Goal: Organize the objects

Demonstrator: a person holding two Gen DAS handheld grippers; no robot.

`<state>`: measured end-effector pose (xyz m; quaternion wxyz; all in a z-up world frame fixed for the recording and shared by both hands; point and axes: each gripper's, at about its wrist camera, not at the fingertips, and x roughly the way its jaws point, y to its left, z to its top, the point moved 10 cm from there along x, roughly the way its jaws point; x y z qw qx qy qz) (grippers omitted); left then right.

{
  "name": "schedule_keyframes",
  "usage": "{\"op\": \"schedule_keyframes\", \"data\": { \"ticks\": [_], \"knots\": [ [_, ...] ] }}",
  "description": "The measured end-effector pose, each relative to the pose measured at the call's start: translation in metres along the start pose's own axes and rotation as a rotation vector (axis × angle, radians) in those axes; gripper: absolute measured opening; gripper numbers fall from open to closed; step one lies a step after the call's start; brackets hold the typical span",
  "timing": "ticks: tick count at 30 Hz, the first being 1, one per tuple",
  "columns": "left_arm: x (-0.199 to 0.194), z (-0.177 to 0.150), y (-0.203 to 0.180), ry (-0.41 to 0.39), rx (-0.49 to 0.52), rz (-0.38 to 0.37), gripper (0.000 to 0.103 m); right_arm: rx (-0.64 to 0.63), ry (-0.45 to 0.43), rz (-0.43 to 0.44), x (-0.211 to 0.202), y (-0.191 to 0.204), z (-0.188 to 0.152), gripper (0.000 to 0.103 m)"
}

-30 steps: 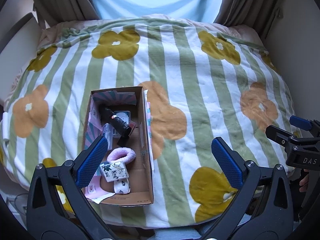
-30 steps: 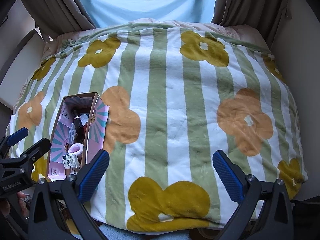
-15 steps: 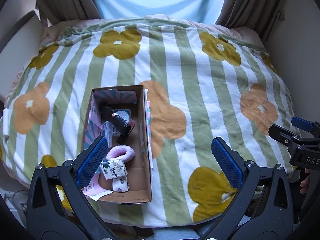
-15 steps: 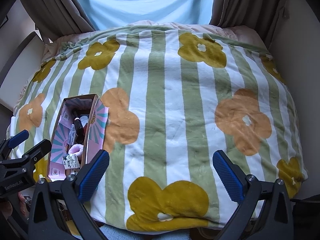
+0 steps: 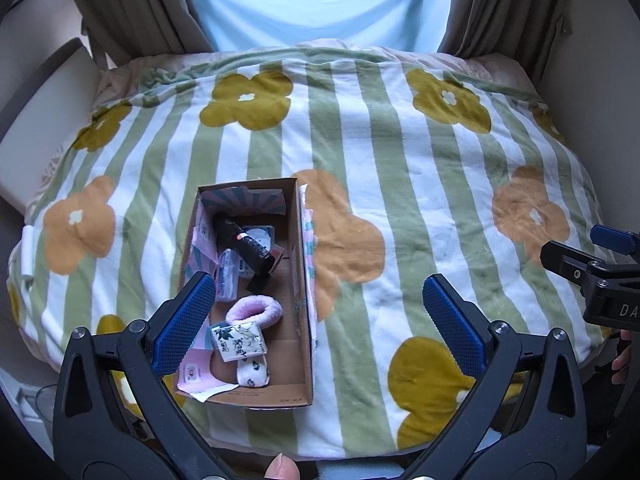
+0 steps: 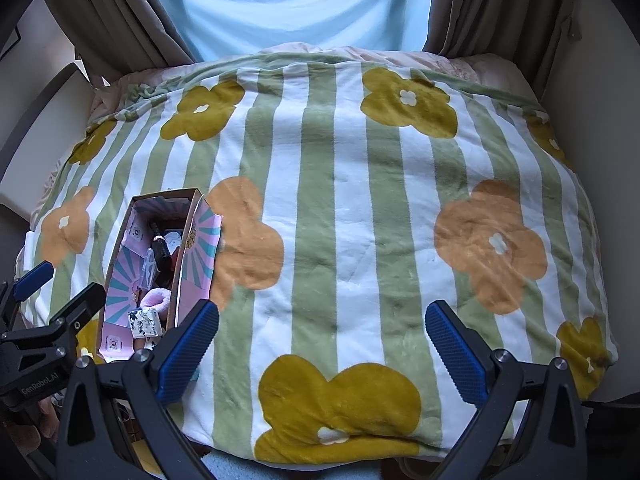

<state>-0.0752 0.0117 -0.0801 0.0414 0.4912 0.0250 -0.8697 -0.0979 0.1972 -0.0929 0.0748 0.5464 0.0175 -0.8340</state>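
an open brown cardboard box [image 5: 302, 292] with pink and teal sunburst-printed flaps lies on a bed covered by a green-and-white striped blanket with yellow and orange flowers [image 5: 400, 184], toward the blanket's left side and near its front edge. inside the box, a black cylindrical flashlight-like object [image 5: 246, 245] lies diagonally in the far half, with a small clear plastic packet [image 5: 227, 280] just beside it on the left. nearer the front sits a fluffy pink ring-shaped scrunchie [image 5: 256, 310], and touching its near side is a small white packet printed with dark leaves [image 5: 239, 339], with a white spotted fabric item [image 5: 252, 372] beneath that. the left gripper [image 5: 316, 322], black with blue ribbed pads, hangs above the near end of the box with its jaws spread wide and nothing between them; its left finger overlaps the box's left wall in the left wrist view. the right gripper [image 6: 322, 350] is likewise released and empty, hovering over bare blanket near a yellow flower, well apart from the box, which shows at the left of its view. beige curtains [image 5: 132, 8] frame a bright window at the head of the bed.
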Motion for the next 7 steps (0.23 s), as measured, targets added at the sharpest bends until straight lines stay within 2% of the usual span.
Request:
{"op": "schedule_keyframes", "data": {
  "ticks": [2, 7],
  "knots": [
    [-0.001, -0.001, -0.003, -0.007, -0.003, -0.011, 0.103, 0.000, -0.001, -0.002, 0.000, 0.000, 0.000, 0.102],
    [-0.004, 0.006, -0.013, -0.059, 0.036, 0.021, 0.103, 0.011, -0.002, -0.002, 0.001, 0.000, 0.003, 0.102]
  ]
}}
